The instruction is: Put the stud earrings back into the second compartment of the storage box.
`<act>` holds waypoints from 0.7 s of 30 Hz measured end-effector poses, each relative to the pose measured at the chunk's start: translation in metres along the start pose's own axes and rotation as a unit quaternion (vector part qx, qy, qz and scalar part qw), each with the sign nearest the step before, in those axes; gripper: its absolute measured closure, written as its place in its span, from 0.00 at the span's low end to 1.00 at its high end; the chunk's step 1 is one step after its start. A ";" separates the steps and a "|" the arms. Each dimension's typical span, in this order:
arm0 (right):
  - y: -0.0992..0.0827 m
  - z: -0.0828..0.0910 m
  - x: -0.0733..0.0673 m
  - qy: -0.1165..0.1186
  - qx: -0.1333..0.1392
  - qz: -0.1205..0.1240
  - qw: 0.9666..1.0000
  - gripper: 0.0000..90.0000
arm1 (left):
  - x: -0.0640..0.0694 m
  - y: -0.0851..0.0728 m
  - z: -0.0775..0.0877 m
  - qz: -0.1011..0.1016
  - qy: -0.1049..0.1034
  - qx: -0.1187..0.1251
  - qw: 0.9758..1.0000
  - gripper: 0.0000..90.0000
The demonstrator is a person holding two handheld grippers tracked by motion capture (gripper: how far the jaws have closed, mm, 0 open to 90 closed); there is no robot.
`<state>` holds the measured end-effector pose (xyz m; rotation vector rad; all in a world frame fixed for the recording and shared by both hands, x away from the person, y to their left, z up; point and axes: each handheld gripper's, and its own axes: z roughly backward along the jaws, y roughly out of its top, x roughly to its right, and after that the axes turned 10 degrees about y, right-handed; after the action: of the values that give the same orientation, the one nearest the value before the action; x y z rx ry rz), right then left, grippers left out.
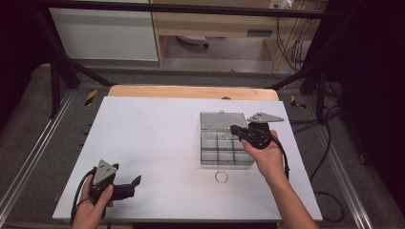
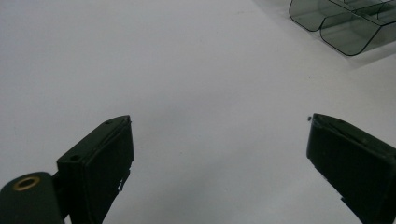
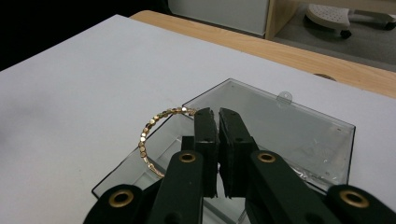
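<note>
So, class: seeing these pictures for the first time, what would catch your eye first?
Probably the gold beaded bracelet pinched in the right gripper, held over the clear, compartmented plastic box with its lid open. A second gold ring-shaped bracelet lies on the white table just before the box. The left gripper waits open, near-left.

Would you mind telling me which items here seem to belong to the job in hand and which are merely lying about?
Likely part of the job:
- gold beaded bracelet, pinched in the right gripper
- clear compartment box, lid open
- second gold ring on the white table, in front of the box

Just about:
- left gripper, open, holding nothing
- cables and a chair base beyond the table
</note>
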<state>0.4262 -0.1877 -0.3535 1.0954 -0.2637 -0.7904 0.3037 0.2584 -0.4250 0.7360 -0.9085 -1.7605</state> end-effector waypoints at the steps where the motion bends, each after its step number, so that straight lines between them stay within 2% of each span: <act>1: 0.001 -0.001 0.001 0.000 -0.001 0.000 1.000 0.97 | 0.000 0.000 0.000 -0.001 0.000 -0.001 1.000 0.09; 11: 0.006 -0.010 0.011 -0.013 -0.011 -0.004 1.000 0.97 | 0.000 -0.001 0.000 -0.002 -0.002 -0.004 1.000 0.09; 21: 0.002 -0.017 0.018 -0.028 -0.029 -0.007 0.999 0.97 | 0.000 -0.001 -0.001 -0.003 -0.004 -0.006 1.000 0.09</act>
<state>0.4497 -0.1879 -0.3628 1.0228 -0.2800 -0.8368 0.3037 0.2584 -0.4262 0.7261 -0.9009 -1.7738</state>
